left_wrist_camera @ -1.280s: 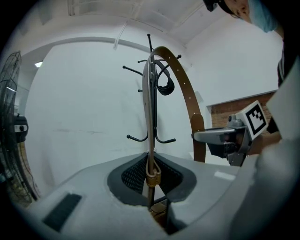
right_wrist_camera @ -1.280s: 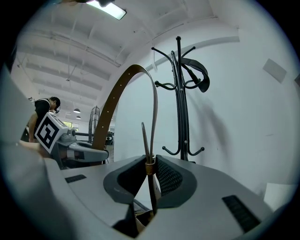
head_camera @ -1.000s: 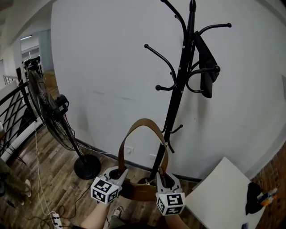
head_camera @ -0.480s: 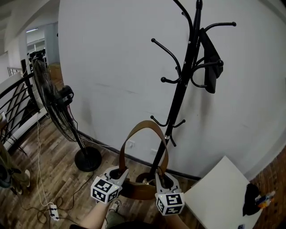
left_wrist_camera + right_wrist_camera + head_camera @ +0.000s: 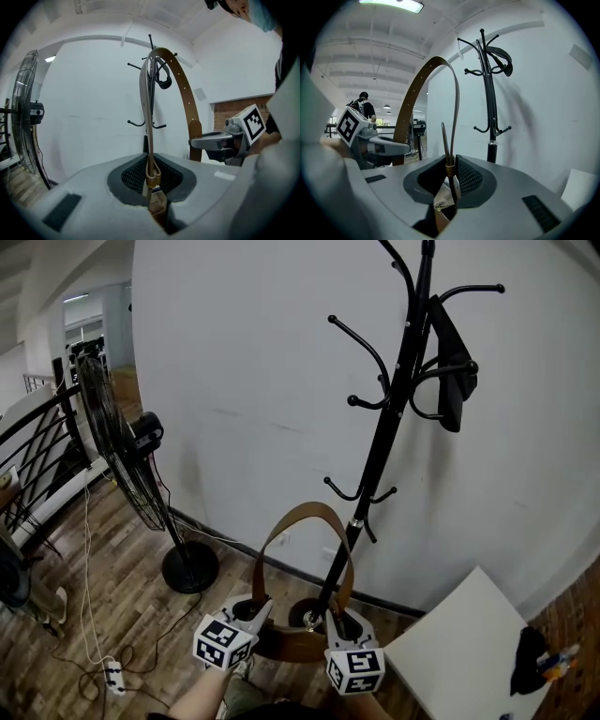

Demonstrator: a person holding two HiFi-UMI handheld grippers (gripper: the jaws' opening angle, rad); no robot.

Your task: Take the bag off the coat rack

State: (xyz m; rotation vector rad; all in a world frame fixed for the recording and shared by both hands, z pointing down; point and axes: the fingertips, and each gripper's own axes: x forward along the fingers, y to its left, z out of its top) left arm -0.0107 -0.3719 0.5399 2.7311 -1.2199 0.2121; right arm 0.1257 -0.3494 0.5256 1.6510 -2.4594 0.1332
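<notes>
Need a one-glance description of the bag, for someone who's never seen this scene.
Find the black coat rack against the white wall; low before its pole, the left gripper and right gripper each clamp one end of the bag. It is the only brown thing, its wide strap arching up in a loop, unlike the black item hanging high on the rack.

black pedestal fan (image 5: 127,460) on a round base, standing on wood-plank floor (image 5: 122,615) before a white wall (image 5: 253,381); white power strip (image 5: 112,676) with trailing cable lying near it; black railing (image 5: 37,456) far left; white table (image 5: 459,652) lower right, bearing a dark object (image 5: 530,657).
</notes>
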